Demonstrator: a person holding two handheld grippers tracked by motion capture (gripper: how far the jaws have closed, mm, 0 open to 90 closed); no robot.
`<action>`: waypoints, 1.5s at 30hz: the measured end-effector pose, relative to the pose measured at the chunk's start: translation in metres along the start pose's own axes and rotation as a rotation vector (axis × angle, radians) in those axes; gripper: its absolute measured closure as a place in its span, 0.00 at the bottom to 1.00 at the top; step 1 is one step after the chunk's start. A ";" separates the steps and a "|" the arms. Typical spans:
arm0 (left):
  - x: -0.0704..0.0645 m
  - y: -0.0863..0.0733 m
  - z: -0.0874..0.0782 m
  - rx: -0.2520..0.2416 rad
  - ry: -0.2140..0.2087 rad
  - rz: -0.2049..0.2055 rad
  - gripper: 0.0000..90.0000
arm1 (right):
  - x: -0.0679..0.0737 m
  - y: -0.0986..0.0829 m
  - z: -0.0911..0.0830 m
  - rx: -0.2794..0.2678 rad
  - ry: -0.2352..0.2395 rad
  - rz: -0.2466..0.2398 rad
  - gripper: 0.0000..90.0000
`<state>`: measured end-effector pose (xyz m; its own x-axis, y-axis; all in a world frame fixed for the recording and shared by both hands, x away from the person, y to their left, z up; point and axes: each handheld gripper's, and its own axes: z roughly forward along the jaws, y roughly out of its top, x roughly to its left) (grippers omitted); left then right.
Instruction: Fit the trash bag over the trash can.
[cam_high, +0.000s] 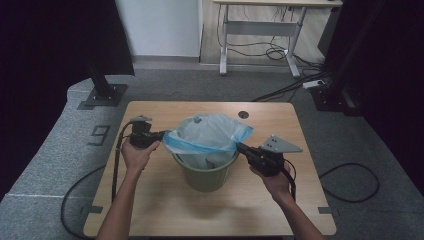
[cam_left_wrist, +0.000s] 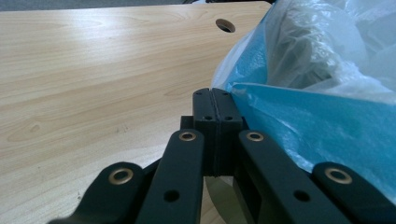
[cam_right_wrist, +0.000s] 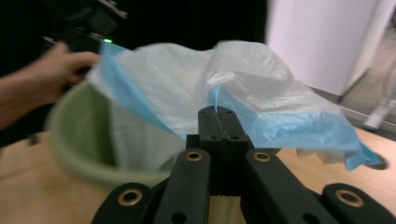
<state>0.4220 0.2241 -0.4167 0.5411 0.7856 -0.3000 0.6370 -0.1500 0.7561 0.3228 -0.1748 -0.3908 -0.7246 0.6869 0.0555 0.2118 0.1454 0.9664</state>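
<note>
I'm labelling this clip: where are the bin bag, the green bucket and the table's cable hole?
bin bag (cam_high: 212, 132), high view, its clear upper part.
green bucket (cam_high: 205, 177), high view, outer wall.
cable hole (cam_high: 243, 114), high view, its opening.

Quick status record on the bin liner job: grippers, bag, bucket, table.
left gripper: jaws shut on the bag's blue edge, at the bucket's left side
right gripper: jaws shut on the blue edge at the right side
translucent white plastic bag with a blue rim band: mouth stretched between the two grippers, body hanging down into the bucket, rim not yet folded over the bucket's rim
round green plastic bucket: upright, mid-table
light wooden table: round cable hole behind the bucket
</note>
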 end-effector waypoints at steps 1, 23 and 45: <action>0.000 -0.001 -0.001 0.000 0.000 0.003 1.00 | 0.002 -0.003 -0.006 -0.007 0.016 0.007 0.99; -0.013 -0.023 -0.001 0.068 -0.022 0.049 1.00 | 0.052 -0.094 -0.010 0.094 0.237 -0.008 0.99; 0.004 -0.048 0.047 0.155 -0.017 -0.022 1.00 | 0.002 -0.148 0.032 0.310 0.064 0.001 0.99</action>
<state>0.4201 0.2062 -0.4815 0.5341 0.7798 -0.3266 0.7255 -0.2245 0.6506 0.3116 -0.1721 -0.5419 -0.7623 0.6421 0.0813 0.3950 0.3621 0.8443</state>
